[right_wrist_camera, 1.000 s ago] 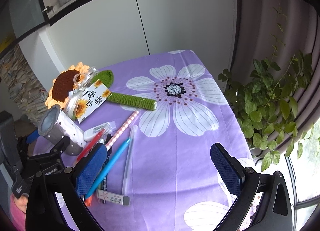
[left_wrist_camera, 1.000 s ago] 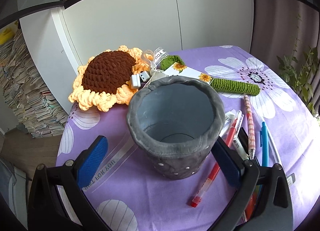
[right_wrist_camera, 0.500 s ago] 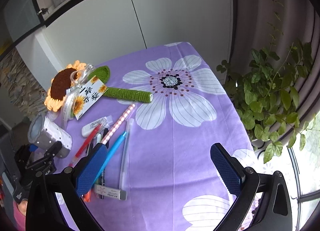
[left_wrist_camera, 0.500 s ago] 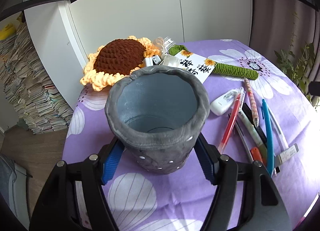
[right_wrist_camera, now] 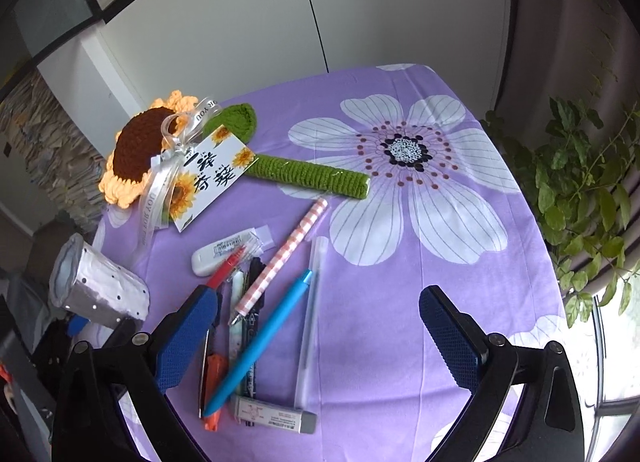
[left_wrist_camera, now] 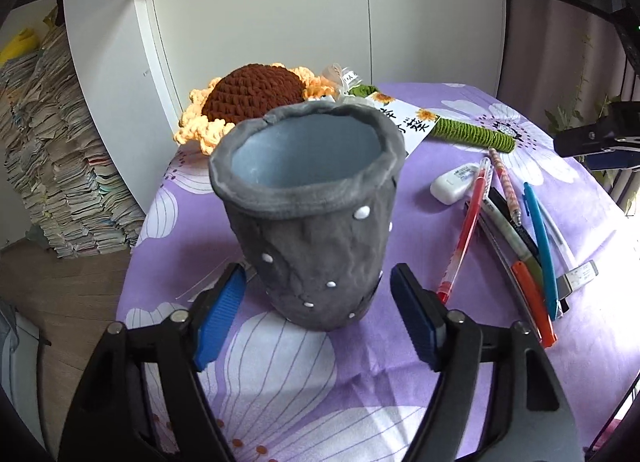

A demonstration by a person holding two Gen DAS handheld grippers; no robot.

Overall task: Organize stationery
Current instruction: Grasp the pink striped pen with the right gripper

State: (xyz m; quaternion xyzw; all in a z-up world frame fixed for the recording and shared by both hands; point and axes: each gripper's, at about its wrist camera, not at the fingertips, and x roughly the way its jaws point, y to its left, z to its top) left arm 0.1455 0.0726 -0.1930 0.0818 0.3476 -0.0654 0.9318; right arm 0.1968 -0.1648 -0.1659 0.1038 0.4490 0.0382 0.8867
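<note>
A grey felt pen cup (left_wrist_camera: pixel 312 214) with white dots stands upright on the purple flowered cloth; it also shows at the left of the right wrist view (right_wrist_camera: pixel 100 290). My left gripper (left_wrist_camera: pixel 316 310) is open, its blue pads just in front of the cup's base on either side, not touching. Several pens lie to the cup's right: a red pen (left_wrist_camera: pixel 464 230), a checked pen (right_wrist_camera: pixel 280 258), a blue pen (right_wrist_camera: pixel 260 342), a clear pen (right_wrist_camera: pixel 310 314). A white correction tape (right_wrist_camera: pixel 224 252) and an eraser (right_wrist_camera: pixel 276 416) lie beside them. My right gripper (right_wrist_camera: pixel 320 334) is open and empty above the pens.
A crochet sunflower (right_wrist_camera: pixel 140 150) with green stem (right_wrist_camera: pixel 312 176) and a card (right_wrist_camera: pixel 208 178) lies at the back. The table's left edge is close to the cup (left_wrist_camera: pixel 132 262). A potted plant (right_wrist_camera: pixel 580 182) stands beyond the right edge. Paper stacks (left_wrist_camera: pixel 52 166) stand on the floor at left.
My left gripper, earlier shut on the tilted cup, has set it upright on the cloth, opened and drawn back. My right gripper has moved closer over the pens.
</note>
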